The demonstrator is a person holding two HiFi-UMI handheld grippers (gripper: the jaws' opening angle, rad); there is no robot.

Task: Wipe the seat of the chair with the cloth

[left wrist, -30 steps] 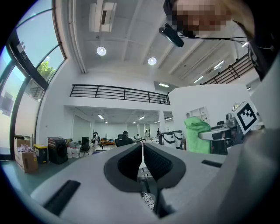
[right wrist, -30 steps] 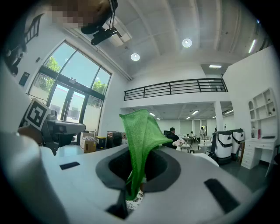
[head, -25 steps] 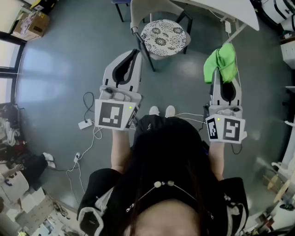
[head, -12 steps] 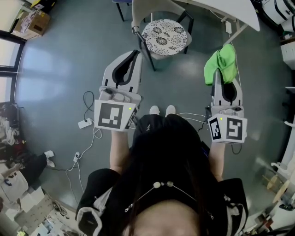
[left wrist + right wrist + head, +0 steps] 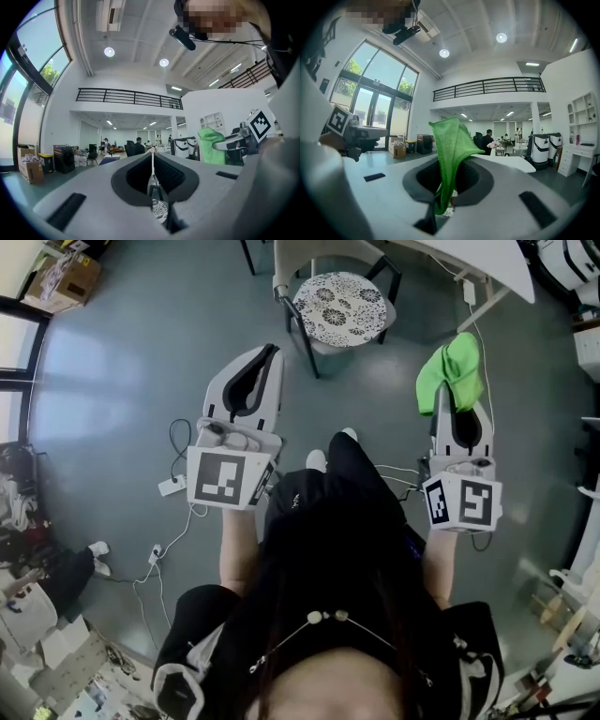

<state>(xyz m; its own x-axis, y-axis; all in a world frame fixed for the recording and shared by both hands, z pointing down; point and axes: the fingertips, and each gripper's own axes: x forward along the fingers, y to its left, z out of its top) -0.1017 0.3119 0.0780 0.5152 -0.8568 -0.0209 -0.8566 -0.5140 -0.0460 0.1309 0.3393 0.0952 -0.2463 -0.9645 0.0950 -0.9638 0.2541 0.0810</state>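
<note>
The grey-blue floor (image 5: 122, 362) fills most of the head view, and one white desk (image 5: 473, 261) crosses its far right corner. One chair (image 5: 298, 329) with dark legs stands at the far centre, its back edge under the desk. Its round seat (image 5: 342, 307), white with a dark flower pattern, is bare. The person holds two tongs side by side, nearer than the chair. The left tongs (image 5: 270, 352) point toward the chair's left leg. Their own view shows the jaws pressed together along a thin line with nothing between them, and a patch of the patterned seat below the gap. The right tongs (image 5: 454, 416) are clamped on one green cloth (image 5: 452, 371). It stands up from the jaws in a folded peak, to the right of the seat and well apart from it. Each of the tongs carries one cube with black-and-white square markers. The left cube (image 5: 225, 477) shows one face in the head view and the right cube (image 5: 461, 502) shows two. Only the gripper views show the hall beyond: a black-railed balcony (image 5: 129, 97), round ceiling lights and distant seated people. Tall windows (image 5: 377, 101) appear in the right gripper view. Only the head view shows the white cables (image 5: 173, 512) on the floor at near left and a cardboard box (image 5: 64, 282) at far left.
</note>
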